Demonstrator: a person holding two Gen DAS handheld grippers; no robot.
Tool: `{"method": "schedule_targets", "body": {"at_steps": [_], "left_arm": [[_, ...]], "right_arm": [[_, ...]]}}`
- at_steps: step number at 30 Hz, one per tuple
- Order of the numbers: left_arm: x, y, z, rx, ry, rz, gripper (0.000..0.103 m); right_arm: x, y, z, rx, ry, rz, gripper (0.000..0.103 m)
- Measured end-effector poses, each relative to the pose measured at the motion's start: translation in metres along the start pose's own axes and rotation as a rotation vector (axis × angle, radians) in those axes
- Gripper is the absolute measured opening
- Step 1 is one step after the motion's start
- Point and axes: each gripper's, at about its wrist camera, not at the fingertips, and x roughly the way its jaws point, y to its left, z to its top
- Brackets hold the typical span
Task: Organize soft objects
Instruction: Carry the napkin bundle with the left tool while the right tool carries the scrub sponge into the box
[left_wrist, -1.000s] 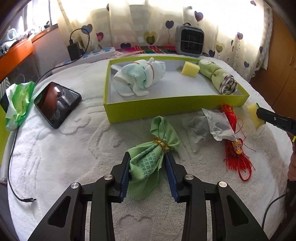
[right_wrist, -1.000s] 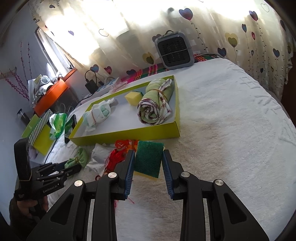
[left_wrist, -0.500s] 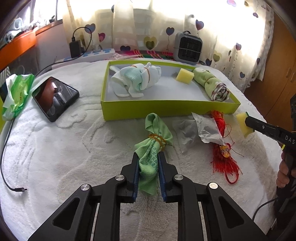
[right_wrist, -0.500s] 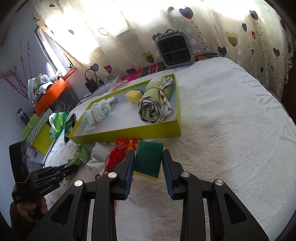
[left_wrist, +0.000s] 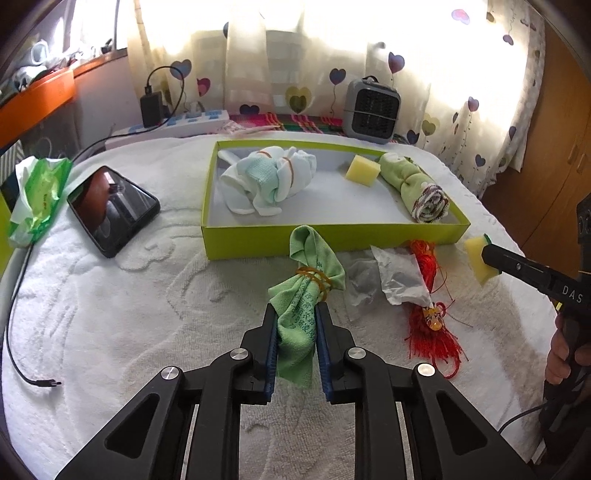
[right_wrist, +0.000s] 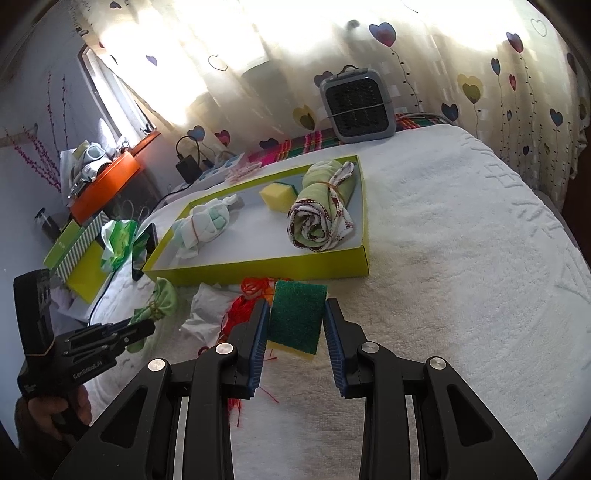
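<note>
My left gripper is shut on a green cloth bundled with a rubber band, just in front of the lime-green box. In the right wrist view, my right gripper is shut on a green-topped yellow sponge, held above the white towel-covered table. Inside the box lie a white and mint cloth bundle, a yellow sponge and a rolled green towel. The right gripper with its sponge also shows at the right edge of the left wrist view.
A red tassel and crumpled clear wrapping lie between the two grippers. A phone and a green wipes pack lie at the left, with a cable. A grey heater stands behind the box.
My left gripper's jaws closed onto the green cloth and the hand drew slightly back and up. The right gripper stayed still, holding its sponge.
</note>
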Motion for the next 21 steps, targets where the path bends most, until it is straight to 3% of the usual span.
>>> {"method": "schedule_targets", "body": {"at_steps": [21], "left_arm": [[-0.018, -0.005, 0.029, 0.001, -0.070, -0.020, 0.017]], "right_arm": [[0.003, 0.025, 0.020, -0.065, -0.025, 0.012, 0.031]]}}
